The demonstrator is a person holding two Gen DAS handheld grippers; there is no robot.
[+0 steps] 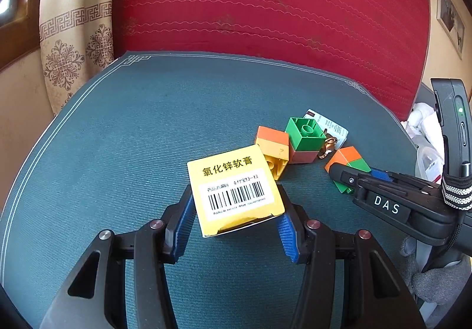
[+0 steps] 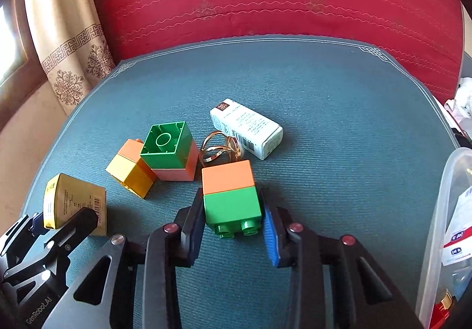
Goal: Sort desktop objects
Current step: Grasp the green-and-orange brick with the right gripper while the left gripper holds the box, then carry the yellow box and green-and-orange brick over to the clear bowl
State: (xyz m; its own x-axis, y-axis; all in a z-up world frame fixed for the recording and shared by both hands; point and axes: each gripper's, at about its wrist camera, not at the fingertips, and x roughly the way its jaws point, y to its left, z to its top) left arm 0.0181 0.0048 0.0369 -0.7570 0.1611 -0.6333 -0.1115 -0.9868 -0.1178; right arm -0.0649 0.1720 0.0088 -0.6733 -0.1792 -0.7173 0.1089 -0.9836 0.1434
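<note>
Beside right gripper (image 2: 233, 225): plastic bin (image 2: 442, 211).

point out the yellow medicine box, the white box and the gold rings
yellow medicine box (image 1: 236, 190): left wrist view, barcode label on its top face
white box (image 2: 246, 127): right wrist view, middle of its printed top face
gold rings (image 2: 219, 149): right wrist view, where the loops cross

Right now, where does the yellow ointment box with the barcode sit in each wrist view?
Left wrist view: the yellow ointment box is at centre, between the left gripper fingers.
Right wrist view: it lies at lower left, partly behind the left gripper's fingers.
Shared landmark: the orange-and-yellow block, just beyond the box in both views.
</note>
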